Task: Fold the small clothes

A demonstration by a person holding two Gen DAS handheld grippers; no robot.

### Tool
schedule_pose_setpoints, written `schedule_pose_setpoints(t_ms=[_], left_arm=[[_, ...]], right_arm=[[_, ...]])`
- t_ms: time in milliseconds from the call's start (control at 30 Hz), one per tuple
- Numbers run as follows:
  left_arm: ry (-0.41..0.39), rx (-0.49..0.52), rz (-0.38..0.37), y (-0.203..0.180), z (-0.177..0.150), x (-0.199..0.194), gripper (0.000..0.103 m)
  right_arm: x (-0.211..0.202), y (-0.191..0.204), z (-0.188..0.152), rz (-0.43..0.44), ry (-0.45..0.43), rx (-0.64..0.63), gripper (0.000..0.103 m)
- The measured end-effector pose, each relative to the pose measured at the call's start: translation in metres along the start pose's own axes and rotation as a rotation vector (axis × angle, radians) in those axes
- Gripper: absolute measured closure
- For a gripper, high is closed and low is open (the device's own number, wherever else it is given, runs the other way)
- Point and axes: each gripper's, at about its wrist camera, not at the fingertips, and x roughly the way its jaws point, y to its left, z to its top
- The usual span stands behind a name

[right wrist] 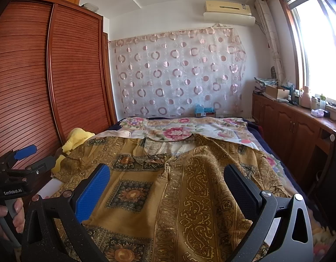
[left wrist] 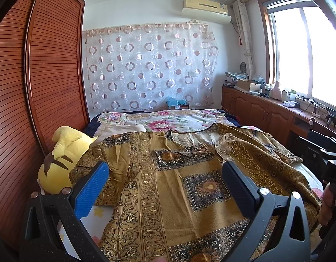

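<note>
Left wrist view: left gripper hovers with jaws wide apart, empty, above the mustard-gold patterned cotton shirt; right gripper likewise gapes over it.

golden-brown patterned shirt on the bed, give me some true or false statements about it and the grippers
1. The golden-brown patterned shirt lies spread on the floral bedsheet. True.
2. The left gripper is clamped on the shirt. False: its jaws stand wide apart, holding nothing.
3. A yellow plush toy sits beside the shirt, near the brown louvred wardrobe. True.
4. The right gripper is shut. False: it is open above the shirt.
5. The shirt is folded into a neat square. False: it is unfolded and wrinkled.
</note>
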Motion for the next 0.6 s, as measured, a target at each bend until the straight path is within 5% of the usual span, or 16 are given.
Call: schedule_pose_setpoints(t_ms=[600], left_arm=[[-0.003,0.003,0.006,-0.0013,0.0008,-0.0031,0.0]], right_arm=[[-0.0001,0.0009,-0.0013,0.001,-0.004,0.001,0.0]])
